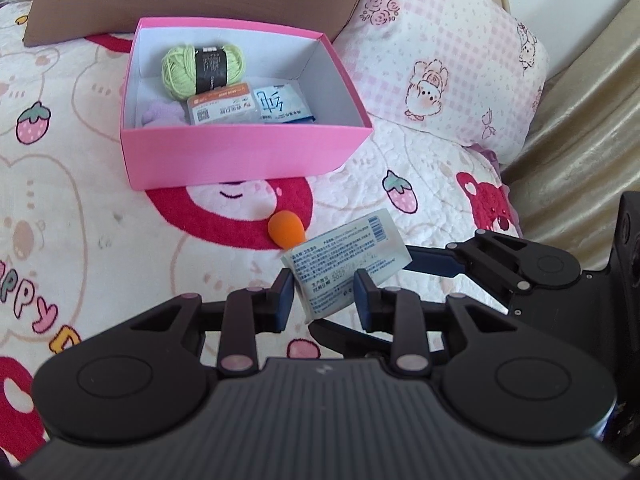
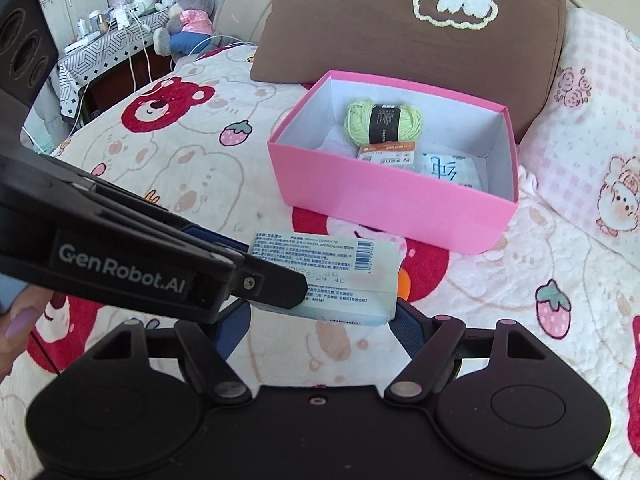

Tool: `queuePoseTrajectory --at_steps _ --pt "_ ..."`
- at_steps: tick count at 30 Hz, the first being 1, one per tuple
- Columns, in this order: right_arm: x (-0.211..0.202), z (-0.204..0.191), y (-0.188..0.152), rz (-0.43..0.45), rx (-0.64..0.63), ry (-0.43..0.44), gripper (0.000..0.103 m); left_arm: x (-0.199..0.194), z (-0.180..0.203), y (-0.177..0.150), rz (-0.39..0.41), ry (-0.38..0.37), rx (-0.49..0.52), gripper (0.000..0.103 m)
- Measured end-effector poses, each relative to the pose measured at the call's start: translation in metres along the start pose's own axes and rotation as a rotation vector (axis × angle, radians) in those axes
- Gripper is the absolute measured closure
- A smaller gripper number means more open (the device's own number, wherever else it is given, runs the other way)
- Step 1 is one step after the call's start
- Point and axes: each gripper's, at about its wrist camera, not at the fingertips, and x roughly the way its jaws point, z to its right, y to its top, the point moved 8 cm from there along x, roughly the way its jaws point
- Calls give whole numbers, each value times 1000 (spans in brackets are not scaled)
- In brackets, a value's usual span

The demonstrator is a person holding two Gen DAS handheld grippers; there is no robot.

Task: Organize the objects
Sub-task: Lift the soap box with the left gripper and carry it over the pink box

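A white wipes packet [image 1: 347,261] with printed text and a barcode is held above the bedspread, in front of a pink box [image 1: 248,156]. My left gripper [image 1: 323,298] has its blue pads on either side of the packet's lower end, shut on it. My right gripper [image 2: 320,326] straddles the same packet [image 2: 344,276] with wide jaws and a gap at its pads. The box [image 2: 384,208] holds a green yarn ball [image 1: 202,66], an orange-labelled packet [image 1: 224,109], a white-blue packet [image 1: 282,103] and something lilac [image 1: 162,114]. An orange sponge [image 1: 285,229] lies on the bedspread behind the packet.
A brown pillow [image 2: 408,20] stands behind the box and a pink patterned pillow [image 1: 448,56] lies to its right. The bed's right edge meets a gold curtain [image 1: 580,152]. A side table with plush toys [image 2: 184,12] stands at the far left.
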Motion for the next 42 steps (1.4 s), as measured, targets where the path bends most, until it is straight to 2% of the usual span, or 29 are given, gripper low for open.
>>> queuePoseTrajectory --at_steps 24,33,35,38,42 --pt "-3 33 70 56 -19 -25 22 -1 6 81 54 4 29 74" --pt "26 71 106 49 -19 -63 24 38 -4 133 73 -24 2 74" --pt "37 82 115 42 -13 -67 24 50 -7 145 68 -32 29 74" --pt "56 97 126 35 10 -67 25 70 -21 166 57 -59 -10 74" --pt "84 113 138 28 13 -85 31 98 -33 184 61 -41 -13 74"
